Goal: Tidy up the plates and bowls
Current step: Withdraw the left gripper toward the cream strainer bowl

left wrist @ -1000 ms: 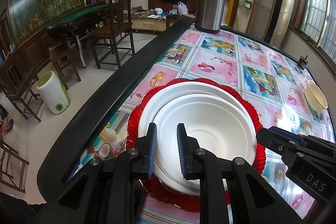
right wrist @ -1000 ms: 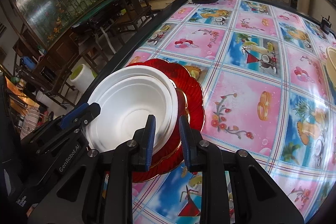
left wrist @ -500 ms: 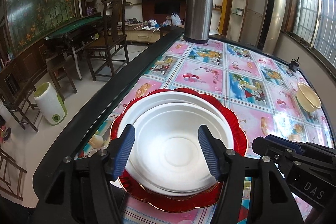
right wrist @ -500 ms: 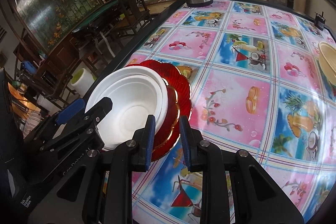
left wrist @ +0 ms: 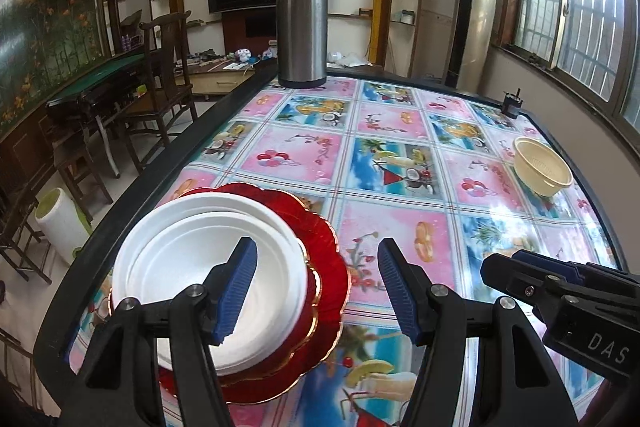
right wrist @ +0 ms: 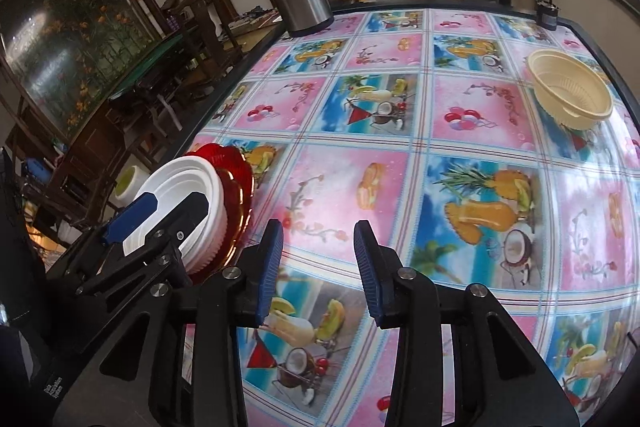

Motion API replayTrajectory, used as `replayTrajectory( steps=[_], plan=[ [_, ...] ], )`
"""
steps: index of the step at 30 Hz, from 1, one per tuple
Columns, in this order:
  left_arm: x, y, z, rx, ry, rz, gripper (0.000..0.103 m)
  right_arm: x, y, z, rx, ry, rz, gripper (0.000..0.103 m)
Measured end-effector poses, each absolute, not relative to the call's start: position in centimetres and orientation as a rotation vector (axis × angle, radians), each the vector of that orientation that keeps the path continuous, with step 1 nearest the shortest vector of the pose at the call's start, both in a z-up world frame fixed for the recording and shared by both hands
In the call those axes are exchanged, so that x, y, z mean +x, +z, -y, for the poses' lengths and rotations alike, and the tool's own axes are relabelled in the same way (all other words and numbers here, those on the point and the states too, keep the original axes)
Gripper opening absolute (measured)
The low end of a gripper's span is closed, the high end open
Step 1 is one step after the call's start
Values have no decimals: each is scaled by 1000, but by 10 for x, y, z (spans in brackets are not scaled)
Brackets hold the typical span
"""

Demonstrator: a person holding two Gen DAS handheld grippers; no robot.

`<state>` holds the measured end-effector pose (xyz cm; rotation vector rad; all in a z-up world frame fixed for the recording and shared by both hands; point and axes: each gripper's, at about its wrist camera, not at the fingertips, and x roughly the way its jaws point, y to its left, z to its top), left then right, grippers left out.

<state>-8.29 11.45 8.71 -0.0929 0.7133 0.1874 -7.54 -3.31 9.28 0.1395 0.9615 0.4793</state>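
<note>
A white bowl point(left wrist: 188, 275) sits in a white plate on a red scalloped plate point(left wrist: 324, 259) near the table's left edge; the stack also shows in the right wrist view point(right wrist: 216, 203). A cream plastic bowl point(left wrist: 542, 167) lies tilted at the far right, also in the right wrist view point(right wrist: 568, 95). My left gripper point(left wrist: 316, 283) is open and empty, raised above the stack's right side. My right gripper point(right wrist: 318, 267) is open and empty above bare tablecloth, right of the stack; it also shows in the left wrist view point(left wrist: 560, 291).
A steel thermos point(left wrist: 302, 31) stands at the table's far left corner. A small dark object point(left wrist: 512, 105) sits at the far right edge. The table has a raised black rim point(left wrist: 120, 203). Chairs and a white bin point(left wrist: 58, 223) stand on the floor to the left.
My left gripper opened, let go of the white bowl and drew back and to the right. My right gripper opened from nearly shut and swung right, away from the stack.
</note>
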Motion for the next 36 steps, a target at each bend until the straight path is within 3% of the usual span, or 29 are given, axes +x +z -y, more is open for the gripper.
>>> replayTrajectory(
  steps=[36],
  plan=[
    [-5, 55, 46, 15, -99, -833, 63, -29, 56, 201, 292, 191, -1009, 37]
  ],
)
